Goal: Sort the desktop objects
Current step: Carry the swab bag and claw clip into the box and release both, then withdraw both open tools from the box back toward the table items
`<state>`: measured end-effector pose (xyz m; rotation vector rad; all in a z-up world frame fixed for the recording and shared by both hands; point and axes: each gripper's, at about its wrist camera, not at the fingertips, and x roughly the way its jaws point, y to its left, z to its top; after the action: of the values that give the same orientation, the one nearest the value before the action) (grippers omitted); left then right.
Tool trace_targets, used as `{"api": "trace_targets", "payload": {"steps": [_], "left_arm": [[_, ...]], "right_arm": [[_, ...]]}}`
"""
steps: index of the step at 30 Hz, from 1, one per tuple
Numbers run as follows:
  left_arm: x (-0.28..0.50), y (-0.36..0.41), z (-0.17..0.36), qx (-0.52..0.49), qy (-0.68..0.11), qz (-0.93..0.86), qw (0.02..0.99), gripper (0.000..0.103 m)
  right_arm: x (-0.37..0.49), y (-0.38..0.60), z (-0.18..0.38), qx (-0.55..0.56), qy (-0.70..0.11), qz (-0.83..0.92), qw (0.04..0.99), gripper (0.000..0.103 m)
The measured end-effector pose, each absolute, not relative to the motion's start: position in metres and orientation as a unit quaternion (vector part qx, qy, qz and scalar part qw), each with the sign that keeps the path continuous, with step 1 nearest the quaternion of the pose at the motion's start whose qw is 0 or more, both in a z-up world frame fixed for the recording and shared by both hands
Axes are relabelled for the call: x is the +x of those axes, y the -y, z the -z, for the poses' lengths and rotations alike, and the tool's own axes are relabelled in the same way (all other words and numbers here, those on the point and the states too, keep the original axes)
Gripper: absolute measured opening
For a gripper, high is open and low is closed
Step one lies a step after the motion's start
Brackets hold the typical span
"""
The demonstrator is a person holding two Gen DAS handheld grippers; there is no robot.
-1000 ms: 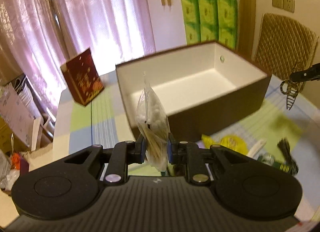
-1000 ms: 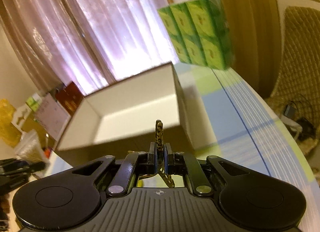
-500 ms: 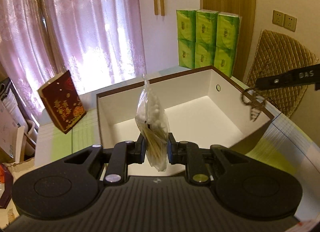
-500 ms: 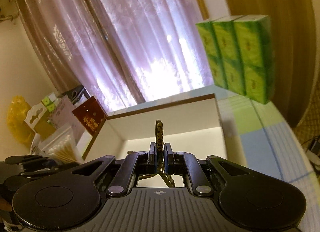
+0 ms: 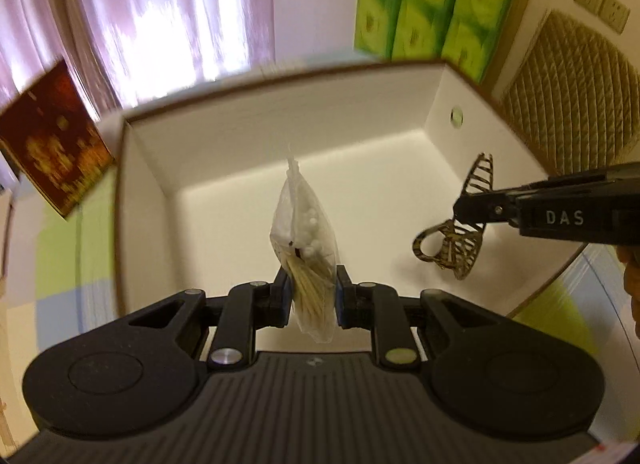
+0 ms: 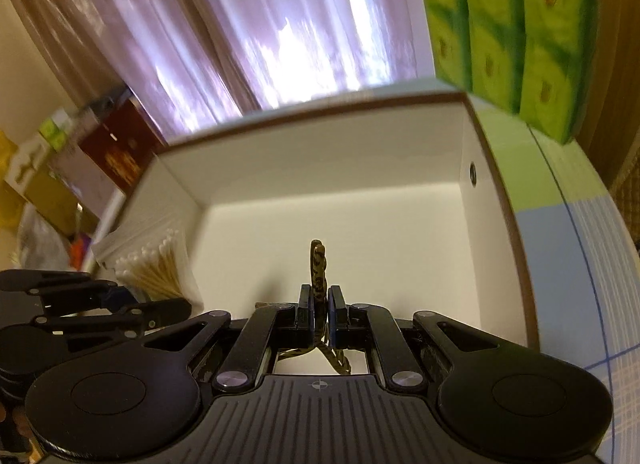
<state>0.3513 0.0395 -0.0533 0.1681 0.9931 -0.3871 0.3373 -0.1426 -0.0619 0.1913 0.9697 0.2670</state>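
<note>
While over box [image 5: 280, 151]: L tool [image 5: 310, 296] grips swab bag [image 5: 306, 240]; R tool [image 6: 319, 314] grips hair clip [image 6: 318, 264]

Both tools have been carried forward over the open box [image 5: 280, 131], whose white interior now fills the space ahead of them where a second ago its brown outer wall was faced. The left tool [image 5: 310, 296] with its bag of cotton swabs [image 5: 306, 248] is now above the box floor. The right tool [image 6: 319, 312], with the leopard-print hair clip [image 5: 456, 240], has been lowered inside the rim, to the right of the left tool.
</note>
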Motion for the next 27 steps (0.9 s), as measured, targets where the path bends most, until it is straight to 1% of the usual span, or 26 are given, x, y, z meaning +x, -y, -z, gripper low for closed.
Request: {"api": "trace_targets", "payload": {"steps": [4, 9, 15, 16, 17, 18, 19, 20, 21, 22, 23, 25, 27], "left_arm": [[0.362, -0.037, 0.072, 0.076, -0.508, 0.180, 0.839, 0.017], [0.370, -0.035, 0.084, 0.076, -0.533, 0.185, 0.822, 0.017], [0.375, -0.038, 0.090, 0.072, -0.545, 0.175, 0.817, 0.017], [0.376, -0.038, 0.090, 0.071, -0.545, 0.175, 0.817, 0.019], [0.377, -0.038, 0.090, 0.073, -0.544, 0.173, 0.818, 0.025], [0.377, -0.039, 0.089, 0.075, -0.542, 0.170, 0.820, 0.030], [0.376, -0.040, 0.088, 0.075, -0.540, 0.168, 0.821, 0.038], [0.376, -0.041, 0.088, 0.075, -0.538, 0.167, 0.823, 0.039], [0.376, -0.041, 0.086, 0.076, -0.537, 0.166, 0.824, 0.039], [0.376, -0.040, 0.086, 0.077, -0.537, 0.165, 0.824, 0.041], [0.377, -0.041, 0.085, 0.077, -0.537, 0.164, 0.824, 0.045], [0.377, -0.045, 0.085, 0.078, -0.539, 0.158, 0.824, 0.049], [0.378, -0.045, 0.086, 0.081, -0.539, 0.153, 0.824, 0.051]], "right_arm": [[0.348, 0.143, 0.078, 0.089, -0.492, -0.110, 0.859, 0.003], [0.358, 0.142, 0.087, 0.072, -0.506, -0.099, 0.854, 0.003], [0.363, 0.140, 0.087, 0.075, -0.510, -0.093, 0.852, 0.004], [0.364, 0.140, 0.086, 0.075, -0.508, -0.093, 0.853, 0.005], [0.364, 0.139, 0.085, 0.070, -0.507, -0.099, 0.853, 0.010], [0.364, 0.137, 0.084, 0.062, -0.508, -0.101, 0.853, 0.027], [0.363, 0.135, 0.083, 0.054, -0.509, -0.100, 0.853, 0.041], [0.361, 0.136, 0.081, 0.049, -0.503, -0.096, 0.857, 0.066], [0.359, 0.136, 0.079, 0.049, -0.493, -0.091, 0.864, 0.074], [0.357, 0.137, 0.078, 0.052, -0.485, -0.090, 0.868, 0.074], [0.357, 0.139, 0.079, 0.056, -0.487, -0.094, 0.866, 0.075], [0.358, 0.142, 0.080, 0.063, -0.497, -0.097, 0.860, 0.076], [0.356, 0.143, 0.080, 0.062, -0.499, -0.100, 0.858, 0.077]]}}
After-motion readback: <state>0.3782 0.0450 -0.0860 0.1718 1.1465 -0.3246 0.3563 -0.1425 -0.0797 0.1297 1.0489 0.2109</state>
